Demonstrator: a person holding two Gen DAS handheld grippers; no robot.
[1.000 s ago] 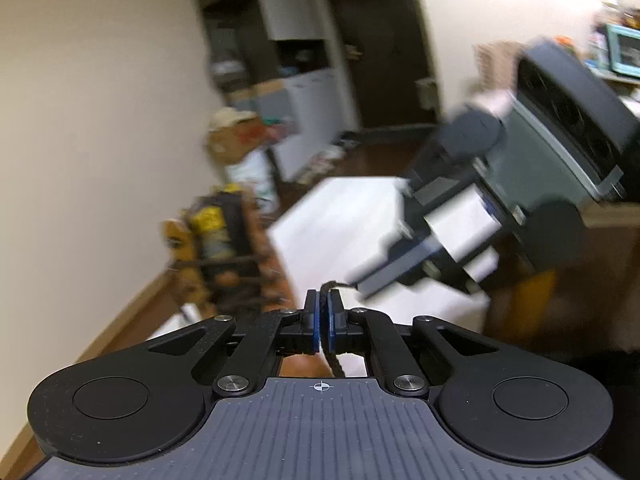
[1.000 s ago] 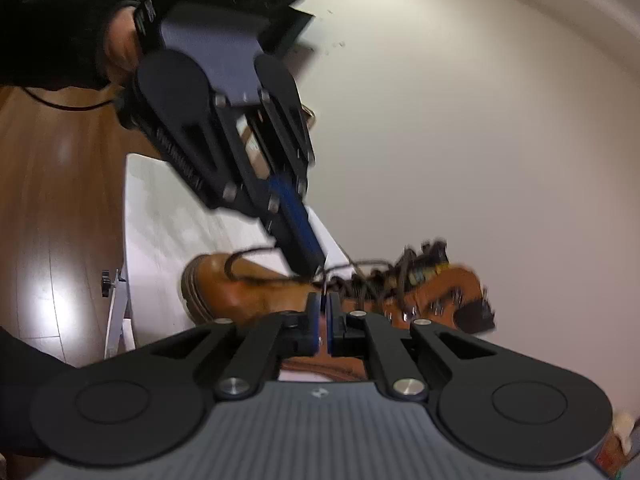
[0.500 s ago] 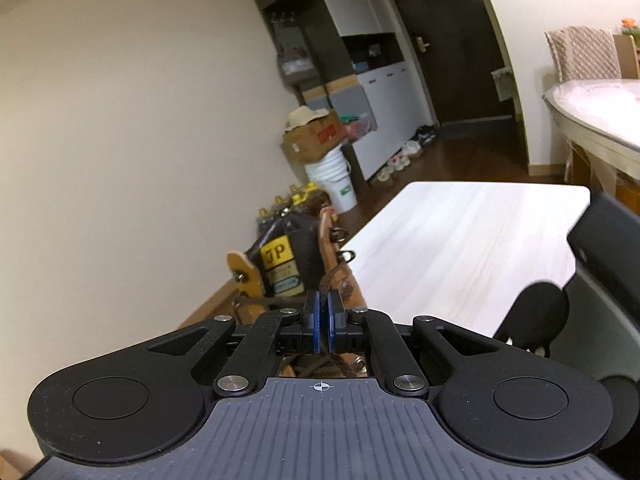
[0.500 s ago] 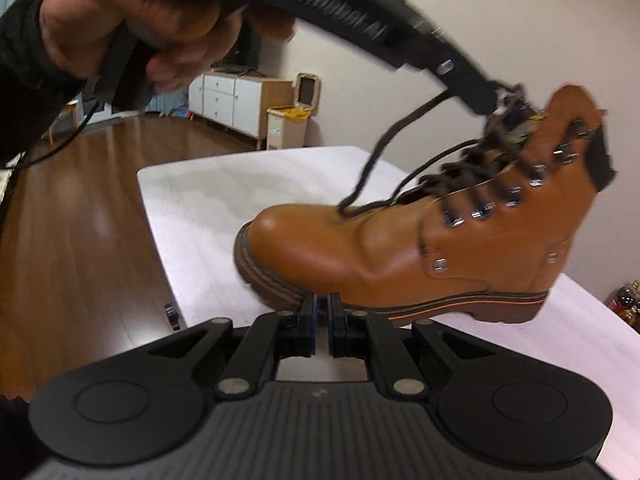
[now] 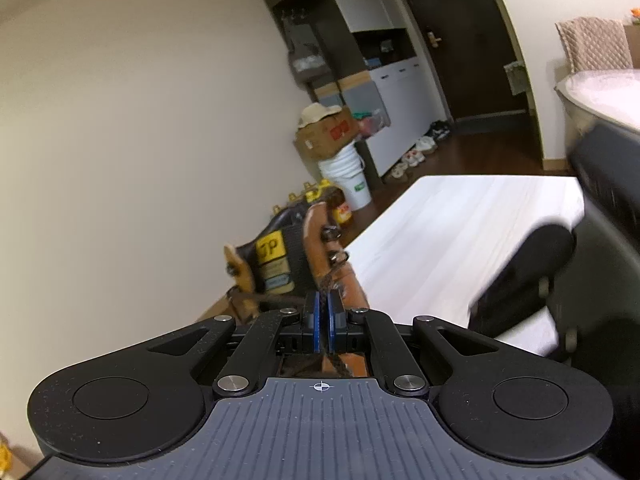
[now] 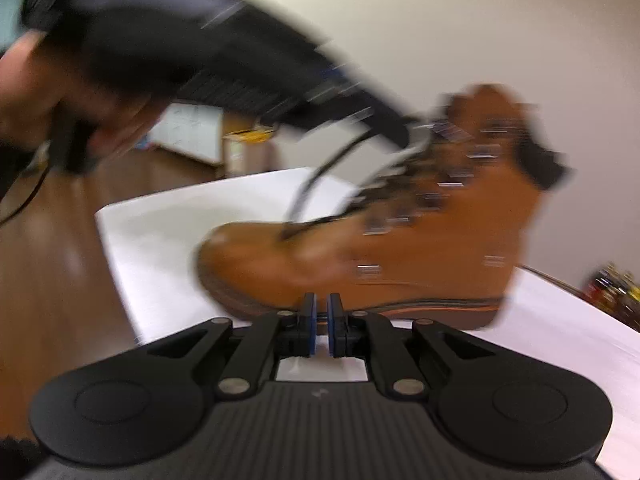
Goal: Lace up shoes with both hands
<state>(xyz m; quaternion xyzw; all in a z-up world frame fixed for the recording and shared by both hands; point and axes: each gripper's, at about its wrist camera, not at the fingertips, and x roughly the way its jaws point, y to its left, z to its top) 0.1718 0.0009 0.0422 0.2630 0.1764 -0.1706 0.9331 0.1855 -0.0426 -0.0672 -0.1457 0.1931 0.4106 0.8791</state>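
Observation:
A tan leather boot [image 6: 400, 256] stands on the white table [image 6: 160, 232], toe to the left, blurred in the right wrist view. My left gripper [image 6: 400, 136] hangs over its collar, shut on the dark lace [image 6: 316, 176], which rises from the lower eyelets. In the left wrist view the left gripper [image 5: 323, 304] pinches that lace [image 5: 326, 282] just above the boot [image 5: 320, 236], whose tongue label faces me. My right gripper [image 6: 320, 308] sits low before the boot's sole, jaws nearly together with a slim gap and nothing between them.
A person's hand [image 6: 40, 92] holds the left tool. The black housing [image 5: 532, 264] of the right tool fills the right side. Off the table lie a wooden floor [image 6: 48, 260], bottles [image 5: 320, 196] by the wall, and a cardboard box [image 5: 328, 132] on a white bucket.
My right gripper rolled level and sank to the boot's sole; the lace once at its tips is gone from them. My left gripper kept the lace and swung over the boot's collar.

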